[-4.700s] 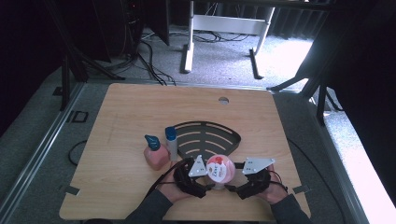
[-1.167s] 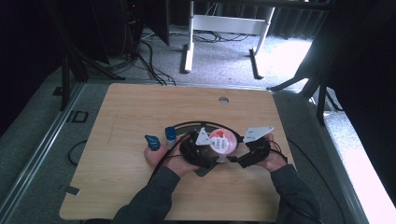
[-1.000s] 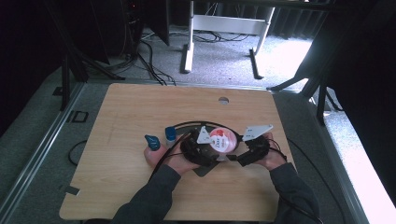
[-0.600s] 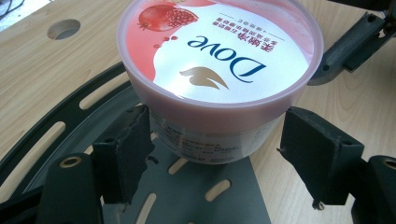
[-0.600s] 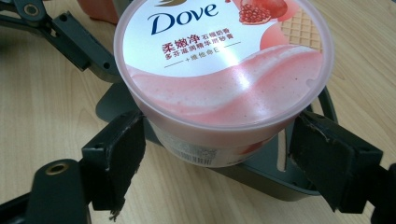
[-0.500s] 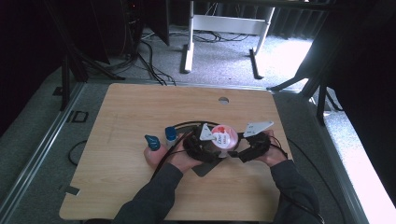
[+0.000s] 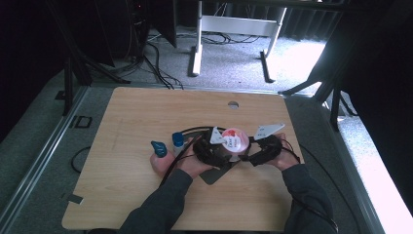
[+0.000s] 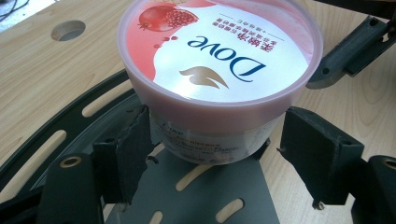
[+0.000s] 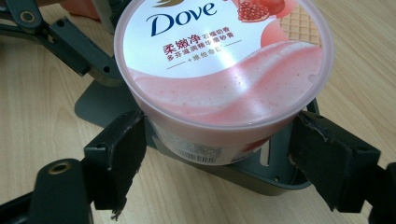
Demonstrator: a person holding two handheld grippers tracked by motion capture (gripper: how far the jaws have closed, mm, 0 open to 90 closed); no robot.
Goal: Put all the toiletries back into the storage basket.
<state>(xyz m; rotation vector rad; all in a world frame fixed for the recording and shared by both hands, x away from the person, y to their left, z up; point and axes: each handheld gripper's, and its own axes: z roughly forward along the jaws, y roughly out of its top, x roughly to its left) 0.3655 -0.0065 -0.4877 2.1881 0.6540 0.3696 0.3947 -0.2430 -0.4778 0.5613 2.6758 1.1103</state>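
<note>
Dove tub (image 8: 219, 70) sits on the dark slotted rack (image 8: 196, 196), bracketed by the spread left gripper (image 8: 219, 154) and spread right gripper (image 9: 219, 149), neither clamping it yet; gripping and lifting remain.

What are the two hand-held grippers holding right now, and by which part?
Neither visibly grips anything. The Dove tub sits between the open jaws of the left hand-held gripper and right hand-held gripper, below its lid.

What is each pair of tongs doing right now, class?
Left tongs: open, one pad touching the jar, the other apart.
Right tongs: open around the jar, no firm grip.
</note>
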